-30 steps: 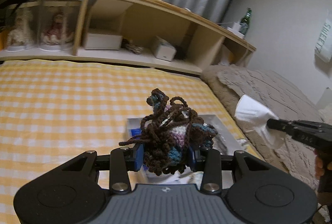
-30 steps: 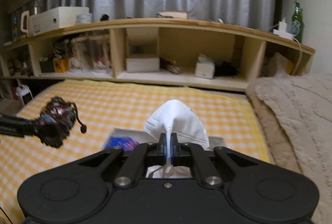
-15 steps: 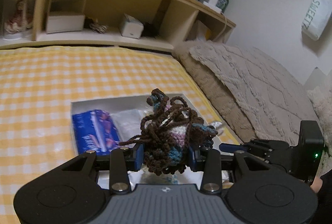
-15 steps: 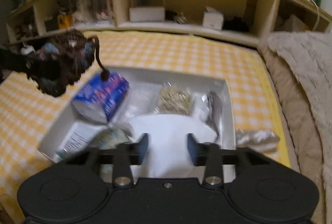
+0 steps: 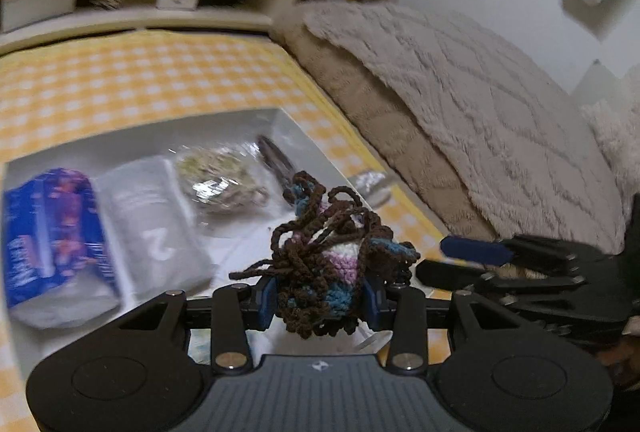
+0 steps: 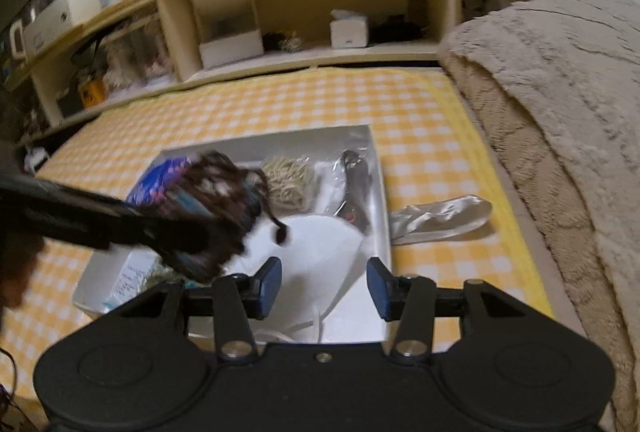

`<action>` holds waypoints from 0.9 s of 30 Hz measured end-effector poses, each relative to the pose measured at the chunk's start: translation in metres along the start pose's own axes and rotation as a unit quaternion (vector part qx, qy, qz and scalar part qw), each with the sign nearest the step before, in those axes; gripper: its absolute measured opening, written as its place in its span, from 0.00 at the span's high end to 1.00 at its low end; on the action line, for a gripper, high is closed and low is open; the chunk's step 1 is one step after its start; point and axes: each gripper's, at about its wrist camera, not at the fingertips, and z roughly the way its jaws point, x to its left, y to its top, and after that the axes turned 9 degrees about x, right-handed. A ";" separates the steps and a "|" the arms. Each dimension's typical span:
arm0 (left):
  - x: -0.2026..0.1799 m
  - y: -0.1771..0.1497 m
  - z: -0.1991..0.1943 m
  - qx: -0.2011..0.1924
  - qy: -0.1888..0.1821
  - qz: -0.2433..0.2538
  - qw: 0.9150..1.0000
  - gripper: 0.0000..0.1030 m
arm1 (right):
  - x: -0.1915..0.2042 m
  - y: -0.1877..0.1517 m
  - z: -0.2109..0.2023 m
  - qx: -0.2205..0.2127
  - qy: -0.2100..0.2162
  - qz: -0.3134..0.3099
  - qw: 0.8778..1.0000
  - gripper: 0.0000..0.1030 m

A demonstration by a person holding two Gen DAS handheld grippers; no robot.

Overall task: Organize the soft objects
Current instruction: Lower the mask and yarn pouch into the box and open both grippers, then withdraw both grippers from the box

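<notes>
Crochet bundle sits between left gripper jaws, just opening.

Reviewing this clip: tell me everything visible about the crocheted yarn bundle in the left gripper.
The crocheted yarn bundle is a tangled clump of mostly dark brown yarn with teal, lilac and white patches, and loose brown loops and strands trailing out. It looks soft and knitted. It sits between the blue pads of the left gripper, whose jaws have just been opening, and hangs above the white box, over the white face mask there. In the right wrist view it is motion-blurred.
</notes>
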 end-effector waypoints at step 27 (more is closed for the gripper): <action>0.001 0.001 -0.048 -0.005 0.065 -0.011 0.998 0.05 | 0.016 0.026 -0.023 -0.011 -0.020 0.013 1.000 0.51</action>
